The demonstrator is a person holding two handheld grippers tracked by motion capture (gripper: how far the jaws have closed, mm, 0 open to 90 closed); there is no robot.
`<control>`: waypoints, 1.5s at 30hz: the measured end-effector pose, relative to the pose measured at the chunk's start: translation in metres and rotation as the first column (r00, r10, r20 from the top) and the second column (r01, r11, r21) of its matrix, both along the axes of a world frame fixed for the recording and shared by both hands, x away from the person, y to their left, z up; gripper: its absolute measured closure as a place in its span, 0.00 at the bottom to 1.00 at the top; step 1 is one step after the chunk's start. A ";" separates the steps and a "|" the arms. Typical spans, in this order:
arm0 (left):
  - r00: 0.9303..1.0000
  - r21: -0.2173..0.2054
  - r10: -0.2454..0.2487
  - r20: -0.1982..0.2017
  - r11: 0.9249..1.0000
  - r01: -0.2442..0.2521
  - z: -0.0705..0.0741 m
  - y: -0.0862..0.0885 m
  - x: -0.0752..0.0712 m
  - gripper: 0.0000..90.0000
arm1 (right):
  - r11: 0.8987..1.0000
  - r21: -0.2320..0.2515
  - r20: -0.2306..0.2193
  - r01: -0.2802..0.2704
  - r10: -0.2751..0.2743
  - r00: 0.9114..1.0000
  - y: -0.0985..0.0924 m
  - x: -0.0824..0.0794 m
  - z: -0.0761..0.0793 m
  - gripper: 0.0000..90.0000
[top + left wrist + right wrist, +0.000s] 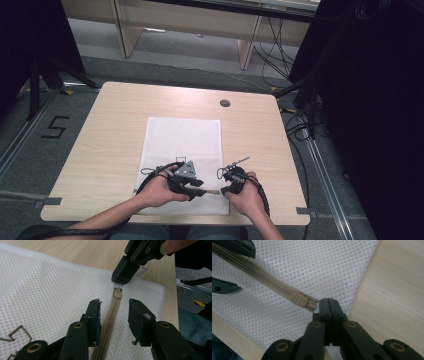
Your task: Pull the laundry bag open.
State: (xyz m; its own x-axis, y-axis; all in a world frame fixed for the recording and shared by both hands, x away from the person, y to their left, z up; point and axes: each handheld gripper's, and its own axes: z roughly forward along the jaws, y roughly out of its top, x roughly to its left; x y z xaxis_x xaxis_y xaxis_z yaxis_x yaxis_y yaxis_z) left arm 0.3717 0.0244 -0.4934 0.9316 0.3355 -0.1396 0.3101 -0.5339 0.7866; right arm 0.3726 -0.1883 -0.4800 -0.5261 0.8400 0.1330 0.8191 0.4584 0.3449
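So right at the near edge of the table (100,130), around 6 o'clock, both hands are working the zipper (110,322) of a white mesh laundry bag (183,145) that lies flat mid-table. That zip runs along the bag's near hem. Left gripper (114,315) has its jaws partway open, one on each side of the tan zipper tape, not pressing on anything as far as I can see. Right gripper (328,305) is clamped fully together, pinching what looks like the little white tab at the end of the zip, just past the slider (298,300), at the bag's 5 o'clock corner. My worry: the left jaws could close on loose mesh instead of the slider, and then any pull would just bunch the fabric or snag the teeth. Also that tab grip looks tiny, so a hard tug could pop it free and let the whole bag slide. Edge-wise, the corner sits close to the table's near lip, so there's not much room toward 6 o'clock. Plenty of bare wood at 9 and 3, and the far half toward 12 is open apart from a small round cable grommet (225,103).
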 end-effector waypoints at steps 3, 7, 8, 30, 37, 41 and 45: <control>1.000 0.025 -0.019 0.013 0.999 0.019 0.001 -0.004 0.002 0.70 | 1.000 -0.002 -0.013 0.014 -0.014 1.000 0.000 0.001 0.000 1.00; 1.000 0.012 -0.016 -0.010 1.000 0.017 0.000 -0.013 0.003 0.73 | 1.000 0.002 -0.017 0.019 -0.019 1.000 0.000 0.001 0.000 1.00; 1.000 0.009 -0.025 -0.011 1.000 0.025 0.000 -0.015 0.004 0.73 | 1.000 0.002 -0.019 0.020 -0.020 1.000 0.000 0.001 0.000 1.00; 0.999 0.086 -0.050 -0.005 0.995 0.050 -0.015 -0.046 0.009 0.78 | 1.000 0.010 -0.019 0.017 -0.017 1.000 -0.001 0.001 0.000 1.00; 0.995 0.125 -0.076 0.061 0.990 0.068 -0.014 -0.049 0.006 0.85 | 1.000 0.022 -0.005 0.006 -0.005 1.000 -0.003 0.002 -0.001 1.00; 0.997 0.116 -0.059 0.052 0.992 0.053 -0.013 -0.048 0.005 0.90 | 1.000 0.027 -0.003 0.007 -0.007 1.000 -0.003 0.002 -0.002 1.00; 0.998 0.099 -0.045 0.042 0.994 0.041 -0.011 -0.049 0.004 0.90 | 1.000 0.029 -0.010 0.009 -0.009 1.000 -0.004 0.002 -0.001 1.00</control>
